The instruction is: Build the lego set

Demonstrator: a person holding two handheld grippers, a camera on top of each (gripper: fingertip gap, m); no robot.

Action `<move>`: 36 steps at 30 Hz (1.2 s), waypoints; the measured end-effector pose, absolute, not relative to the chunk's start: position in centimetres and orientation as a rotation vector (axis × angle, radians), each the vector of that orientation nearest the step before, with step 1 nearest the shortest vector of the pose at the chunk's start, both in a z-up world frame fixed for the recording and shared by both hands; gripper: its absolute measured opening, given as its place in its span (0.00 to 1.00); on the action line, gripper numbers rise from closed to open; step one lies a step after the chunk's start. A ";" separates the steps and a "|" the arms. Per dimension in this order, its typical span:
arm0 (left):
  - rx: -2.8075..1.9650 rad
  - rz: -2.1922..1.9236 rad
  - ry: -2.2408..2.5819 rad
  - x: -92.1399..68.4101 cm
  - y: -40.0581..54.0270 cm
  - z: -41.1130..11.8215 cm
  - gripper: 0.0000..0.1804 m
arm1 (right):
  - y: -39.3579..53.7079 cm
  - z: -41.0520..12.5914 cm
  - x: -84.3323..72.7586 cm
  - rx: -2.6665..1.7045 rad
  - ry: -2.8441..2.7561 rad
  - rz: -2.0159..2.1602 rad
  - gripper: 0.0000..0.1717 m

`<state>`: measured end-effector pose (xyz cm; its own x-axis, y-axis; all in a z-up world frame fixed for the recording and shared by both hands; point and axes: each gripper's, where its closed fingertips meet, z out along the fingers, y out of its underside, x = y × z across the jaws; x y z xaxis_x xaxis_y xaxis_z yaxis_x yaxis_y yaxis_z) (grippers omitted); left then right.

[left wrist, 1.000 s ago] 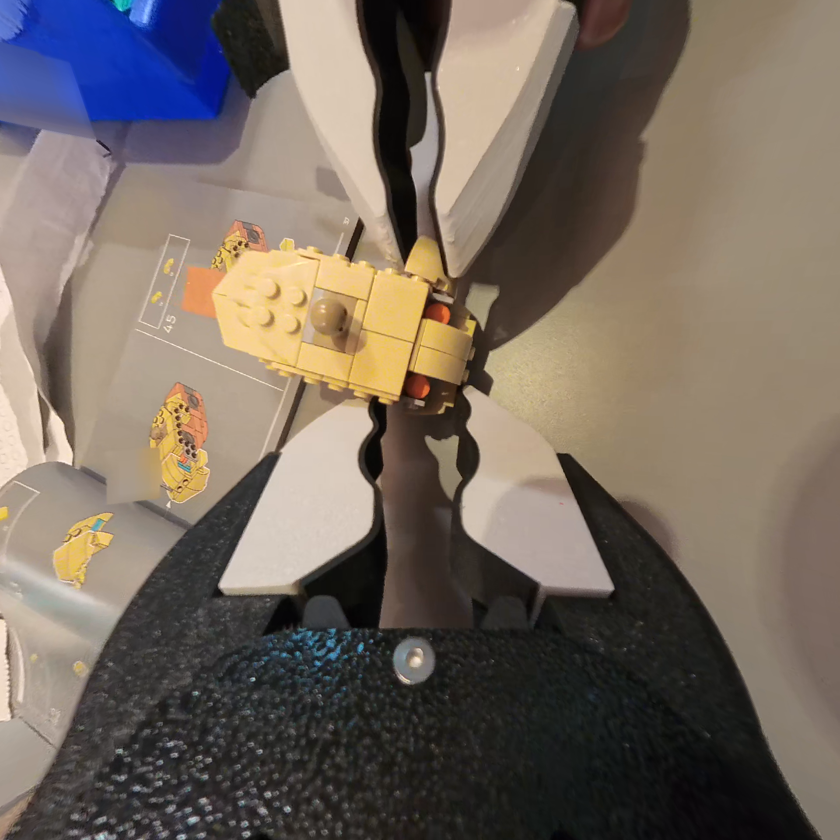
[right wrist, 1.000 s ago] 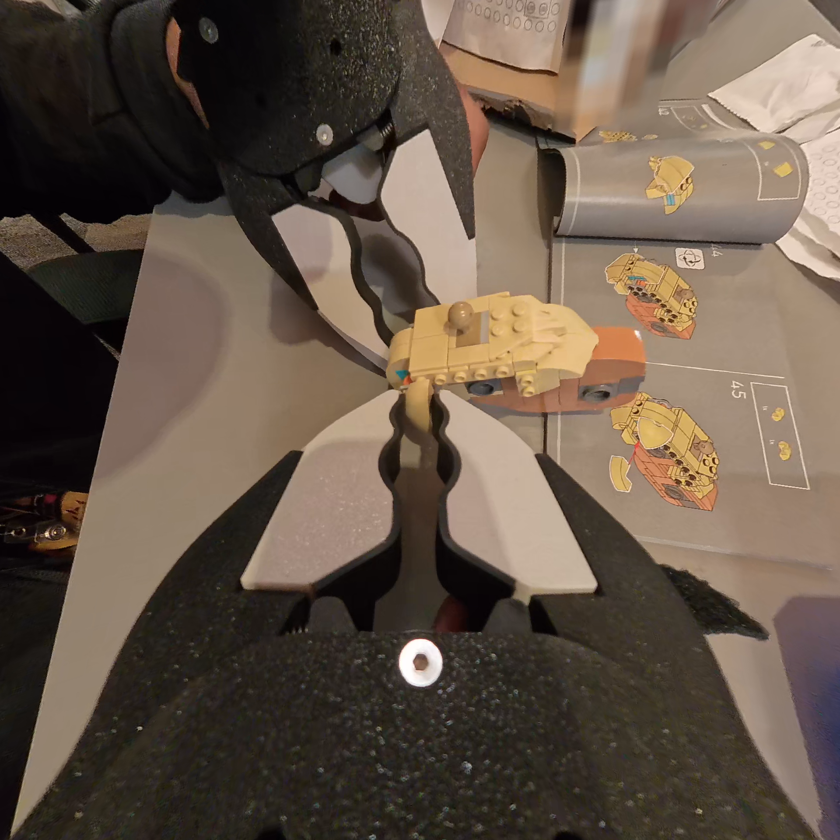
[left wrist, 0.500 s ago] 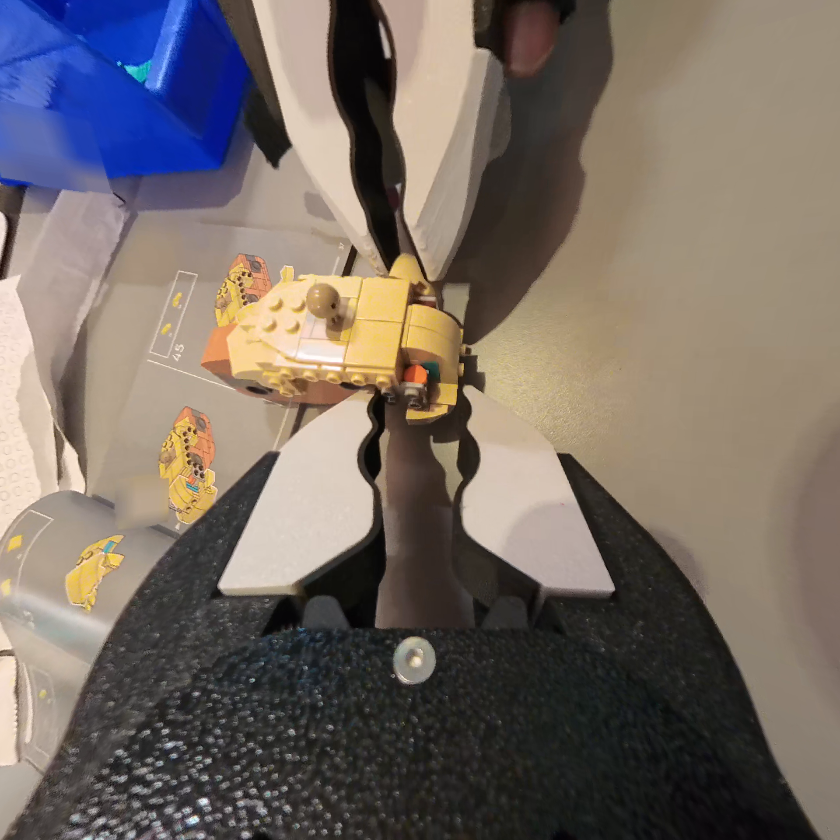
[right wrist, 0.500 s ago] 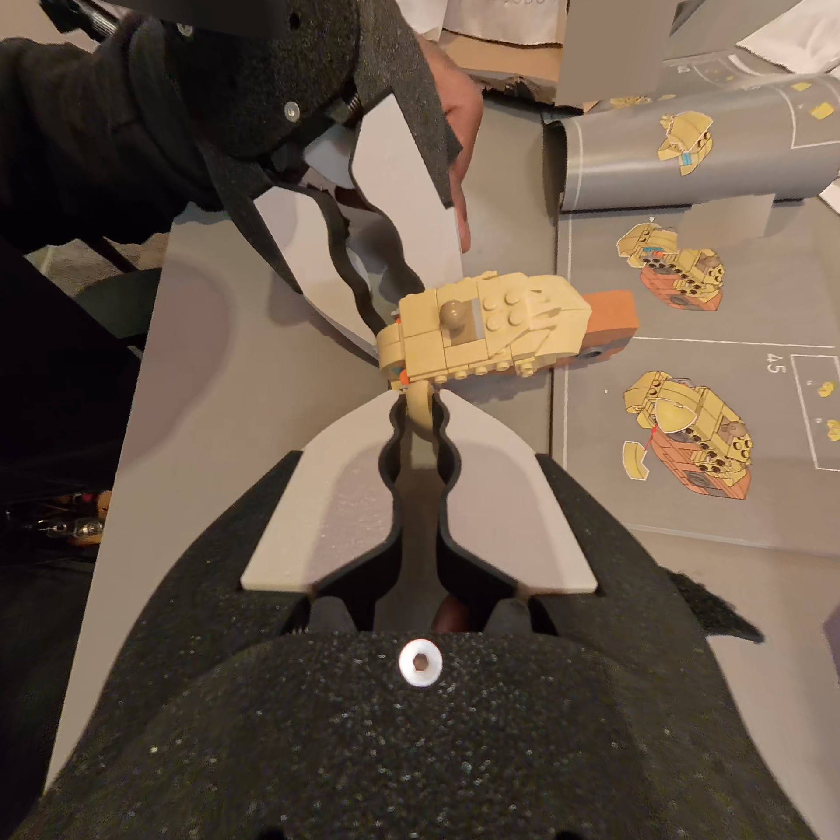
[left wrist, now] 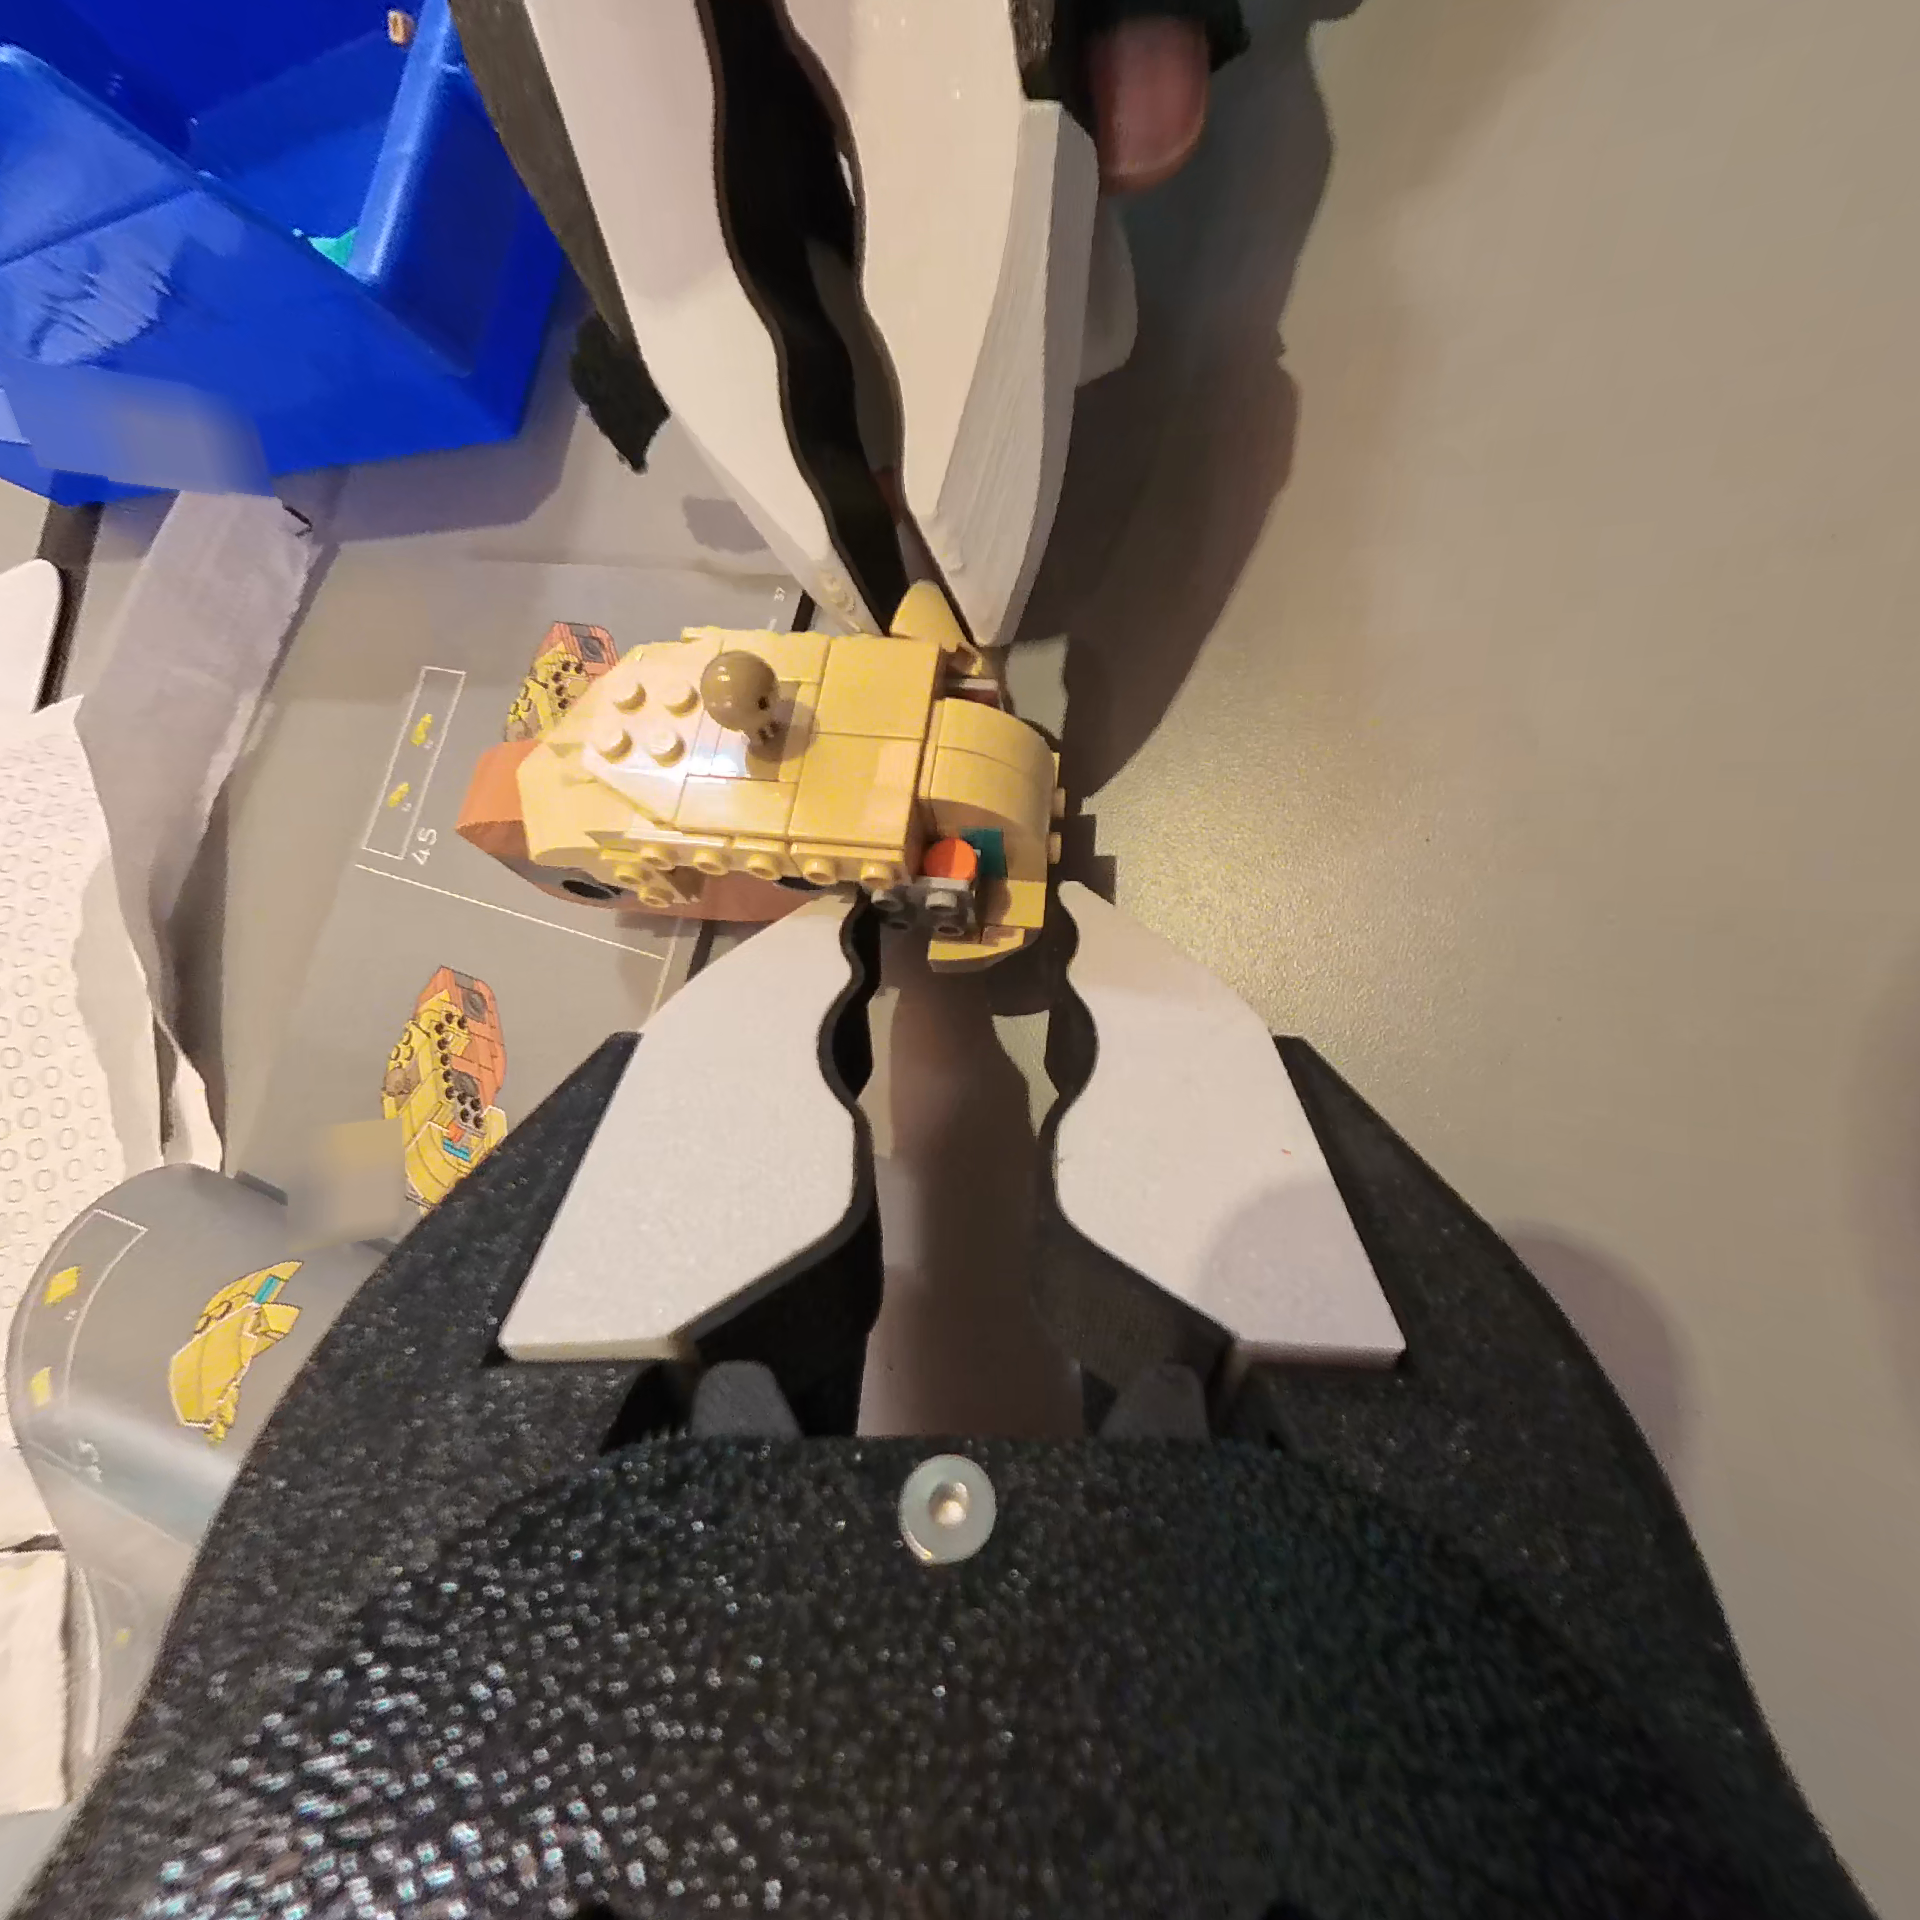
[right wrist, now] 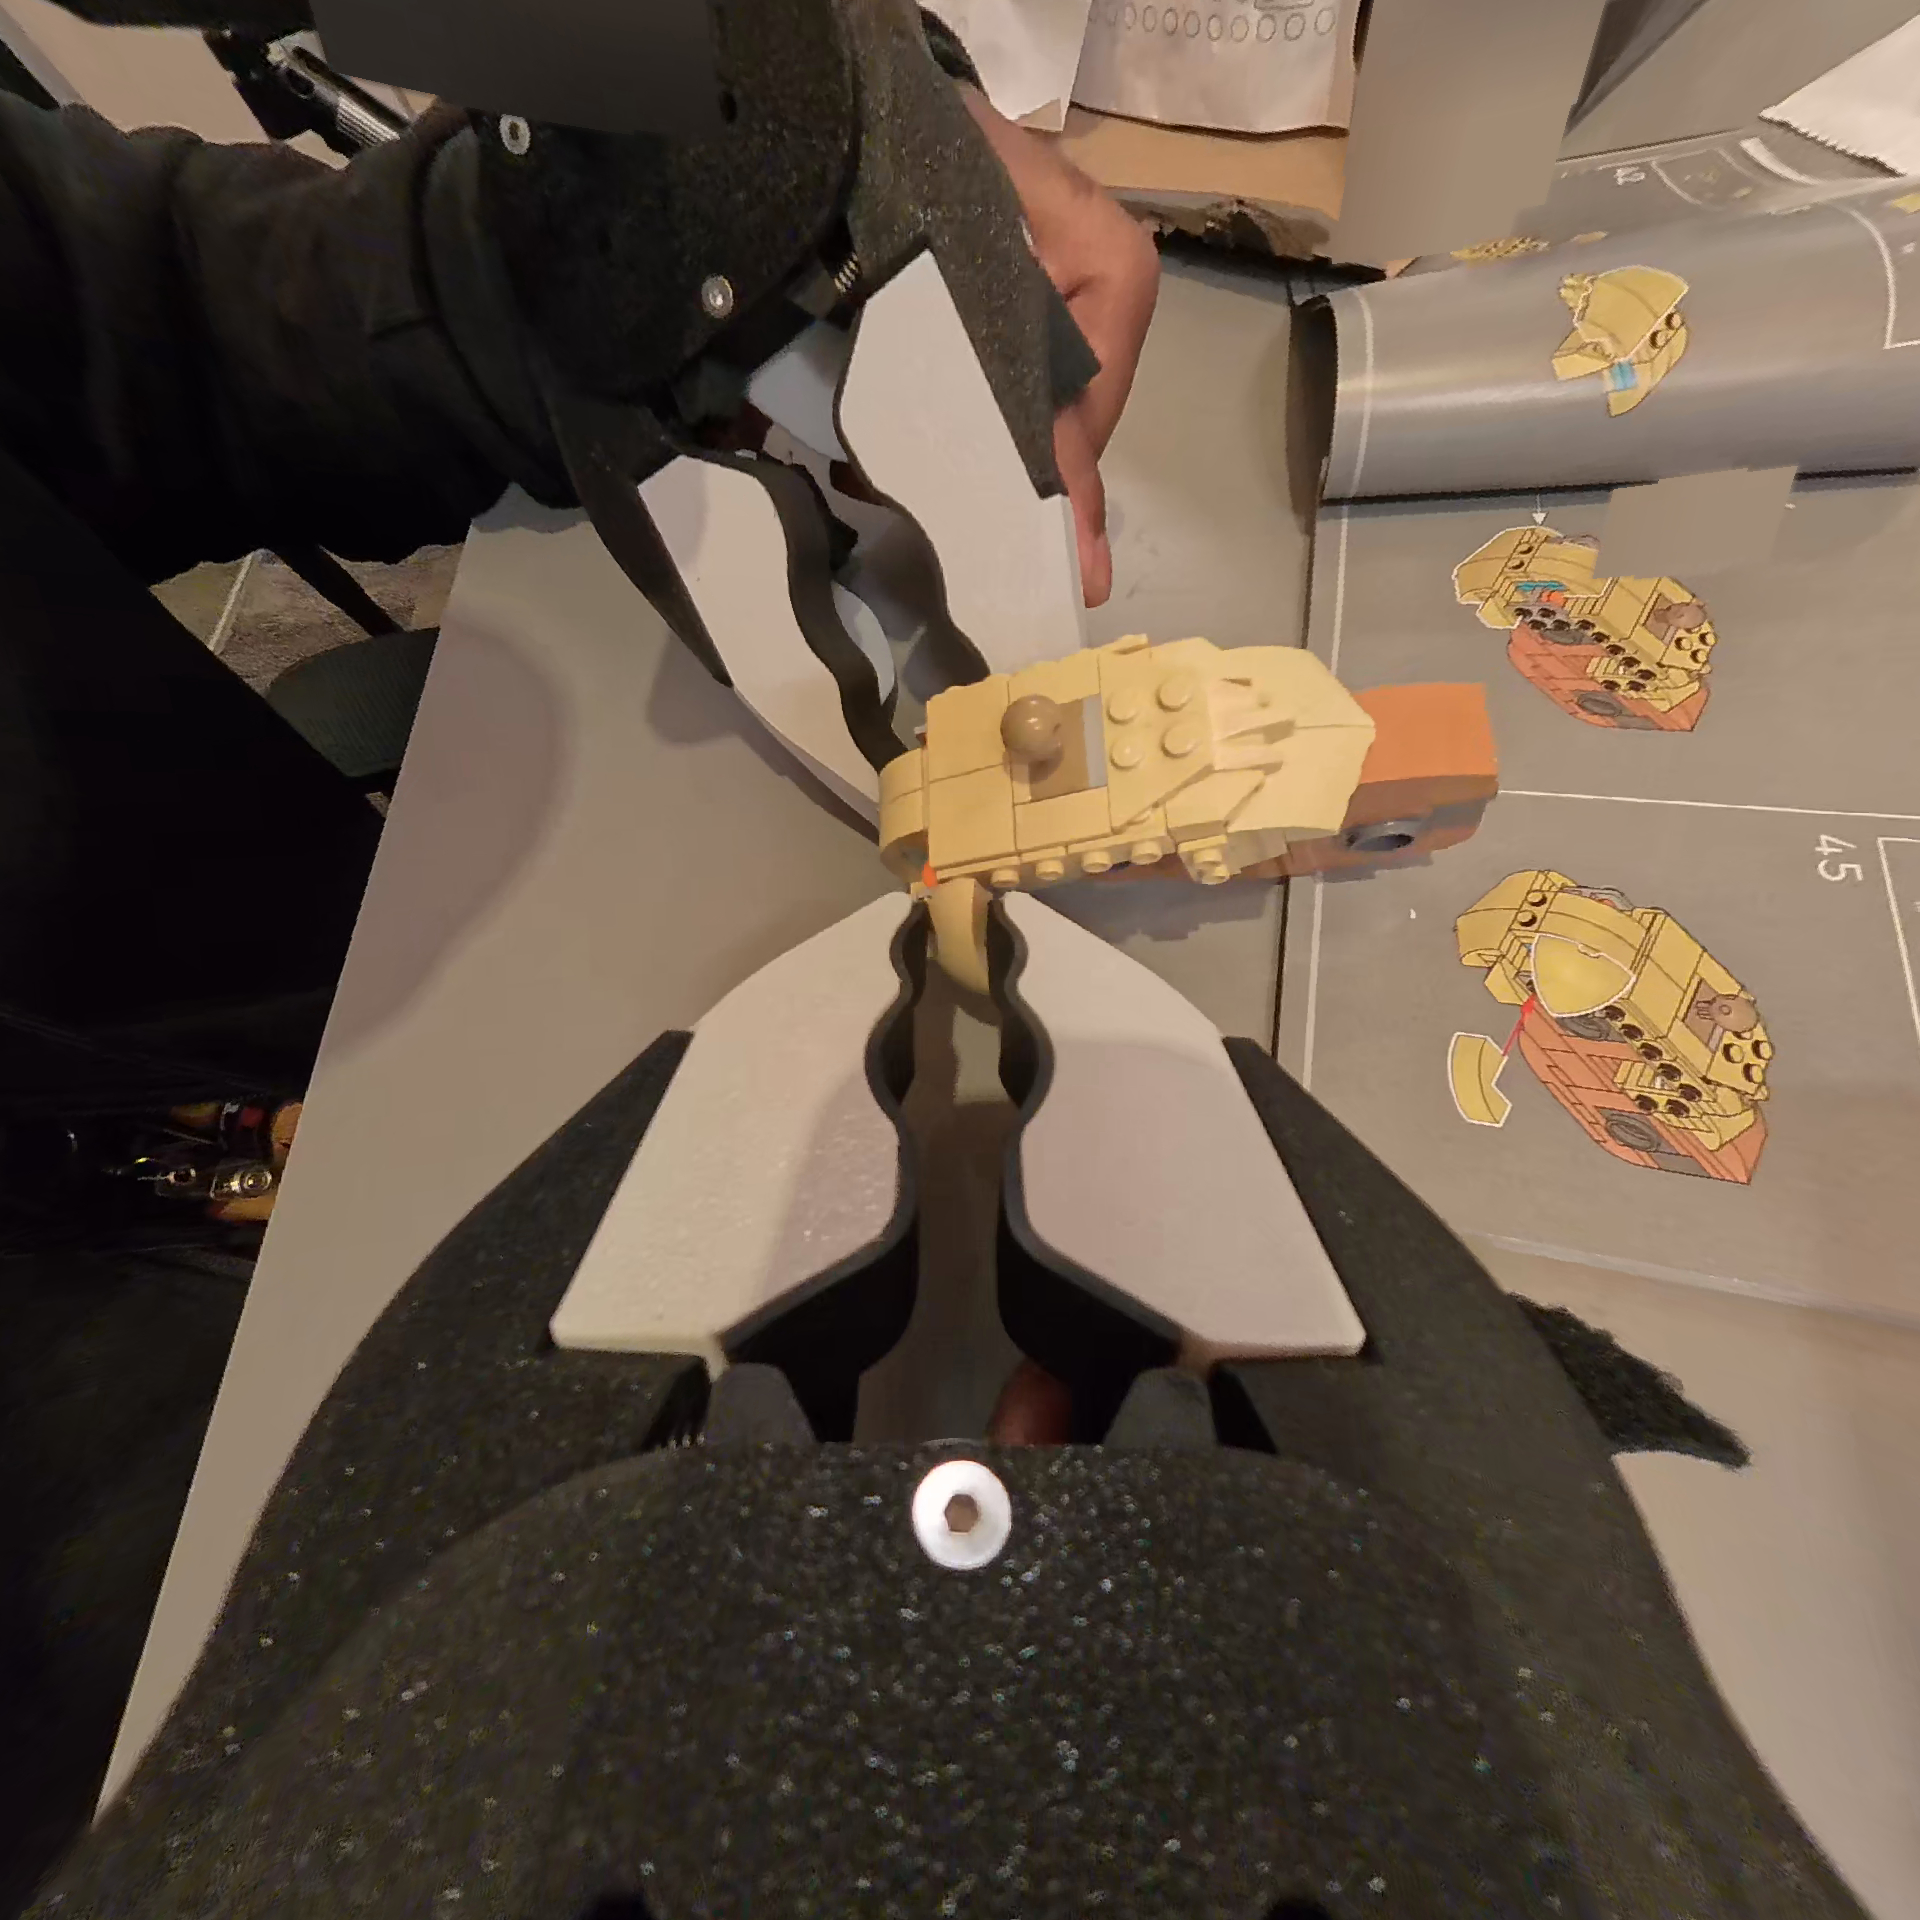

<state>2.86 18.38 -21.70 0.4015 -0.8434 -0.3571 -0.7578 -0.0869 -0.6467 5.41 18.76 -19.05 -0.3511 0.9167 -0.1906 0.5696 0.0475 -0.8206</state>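
Observation:
A tan brick model with a brown underside and a round knob on top hangs above the grey table. My left gripper is shut on its rear end, where an orange stud shows. The model also shows in the right wrist view, with the left gripper at its far side. My right gripper is shut on a small curved tan piece and holds it against the model's rear near corner. In the left wrist view the right gripper comes in from above with that piece.
An open grey instruction booklet lies under and right of the model, its upper page rolled up. A blue bin and white paper bags lie to the left. A person's hand and dark sleeve are behind. The grippers' ends are close to 4 cm from one another.
The model has tilted, so its studded side and orange stud face the left wrist camera more. Both grippers kept their hold; the curved piece stays at the model's rear corner.

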 end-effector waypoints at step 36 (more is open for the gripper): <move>-1.878 -0.323 1.279 3.0 18.3 -21.9 0.16 | 19.1 -18.6 5.8 -1.421 -1.900 1.211 0.13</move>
<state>3.02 18.33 -21.87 0.4509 -0.8636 -0.2255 -0.6525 -0.1465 -0.7435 5.81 19.07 -18.61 -0.3509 0.9274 -0.1295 0.5094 0.0730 -0.8574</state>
